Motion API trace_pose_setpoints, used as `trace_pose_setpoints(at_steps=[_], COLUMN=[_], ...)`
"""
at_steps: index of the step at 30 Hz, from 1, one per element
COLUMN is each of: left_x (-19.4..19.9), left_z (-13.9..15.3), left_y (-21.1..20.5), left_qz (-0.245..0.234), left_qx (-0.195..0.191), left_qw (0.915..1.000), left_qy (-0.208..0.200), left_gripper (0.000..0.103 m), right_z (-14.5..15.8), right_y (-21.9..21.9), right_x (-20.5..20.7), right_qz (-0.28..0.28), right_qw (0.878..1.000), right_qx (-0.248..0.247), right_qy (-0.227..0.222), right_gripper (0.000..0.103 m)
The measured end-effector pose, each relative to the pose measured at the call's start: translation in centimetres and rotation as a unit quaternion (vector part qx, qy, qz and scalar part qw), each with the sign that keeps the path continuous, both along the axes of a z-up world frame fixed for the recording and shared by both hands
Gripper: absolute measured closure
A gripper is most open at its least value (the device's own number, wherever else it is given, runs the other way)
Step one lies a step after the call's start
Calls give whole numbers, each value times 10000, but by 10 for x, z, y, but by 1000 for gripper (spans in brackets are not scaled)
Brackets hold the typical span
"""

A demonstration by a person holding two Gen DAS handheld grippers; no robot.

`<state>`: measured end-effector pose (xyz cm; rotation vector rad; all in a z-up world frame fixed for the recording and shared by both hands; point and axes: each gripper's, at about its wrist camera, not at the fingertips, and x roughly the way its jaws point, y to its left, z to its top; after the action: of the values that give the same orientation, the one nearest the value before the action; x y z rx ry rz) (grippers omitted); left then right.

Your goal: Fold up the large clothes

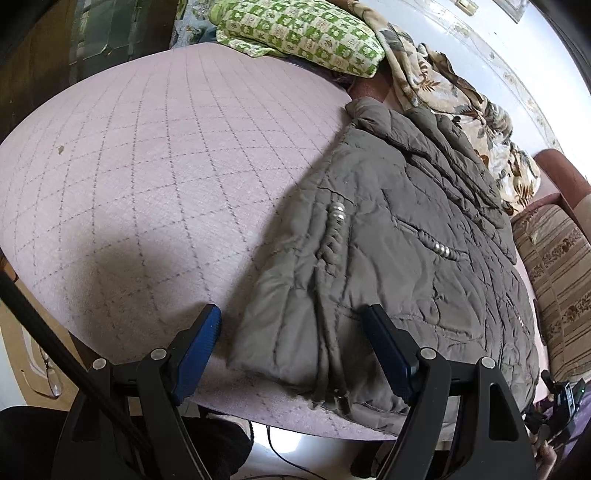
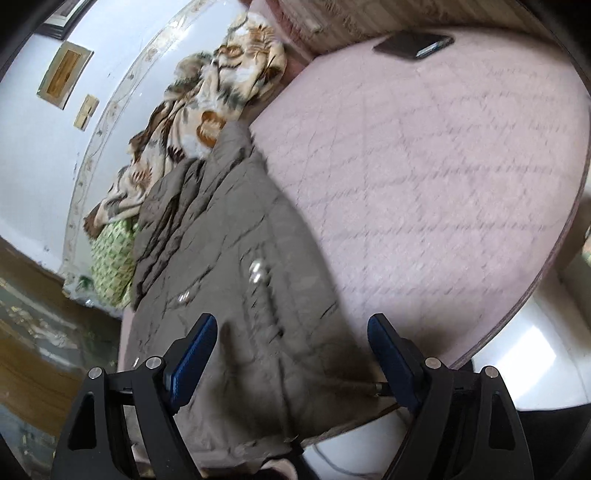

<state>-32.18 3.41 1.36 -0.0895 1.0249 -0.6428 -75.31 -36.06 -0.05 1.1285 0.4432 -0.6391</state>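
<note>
A grey-brown quilted jacket (image 1: 399, 236) lies folded lengthwise on the pink quilted bed cover (image 1: 147, 177), with silver beads and braided cords on its front. My left gripper (image 1: 291, 321) hangs open over the jacket's near left corner, its jaws wide apart and nothing pressed between the blue pads. In the right wrist view the same jacket (image 2: 236, 266) runs away from me across the pink quilted bed cover (image 2: 443, 177). The right gripper (image 2: 291, 332) is open above the jacket's near hem, touching nothing that I can see.
A green patterned pillow (image 1: 303, 33) and a floral blanket (image 1: 461, 96) lie at the head of the bed. A striped cushion (image 1: 557, 273) sits at the right. A dark phone (image 2: 413, 44) rests at the bed's far corner. The bed's near edge (image 2: 517, 321) drops to a pale floor.
</note>
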Motion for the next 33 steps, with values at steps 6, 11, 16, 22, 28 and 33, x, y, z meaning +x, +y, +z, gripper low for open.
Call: trace_pose_setpoints(at_steps=[6, 11, 16, 22, 28, 33], left_x=[-11, -23, -30, -31, -47, -58], left_z=[-2, 3, 5, -2, -3, -4], left_y=[-9, -19, -30, -40, -57, -63], left_qz=[-151, -378, -407, -261, -292, -260], left_qx=[-4, 5, 251, 550, 1108, 1383], left_qw=[9999, 9989, 9965, 9943, 9812, 9690], left_qy=[-23, -294, -679, -872, -1552, -2031], left_gripper=[24, 34, 44, 27, 26, 26], right_z=[-8, 1, 4, 4, 3, 6], right_y=[26, 35, 37, 37, 45, 53], right_x=[9, 24, 45, 59, 68, 77], right_qz=[573, 809, 943, 1075, 1204, 1315], right_qw=[9965, 9951, 9950, 9917, 9850, 9778], right_qx=[309, -13, -312, -589, -974, -1284], right_qy=[-518, -577, -36, 378, 766, 1010], right_gripper=[16, 33, 48, 47, 43, 36])
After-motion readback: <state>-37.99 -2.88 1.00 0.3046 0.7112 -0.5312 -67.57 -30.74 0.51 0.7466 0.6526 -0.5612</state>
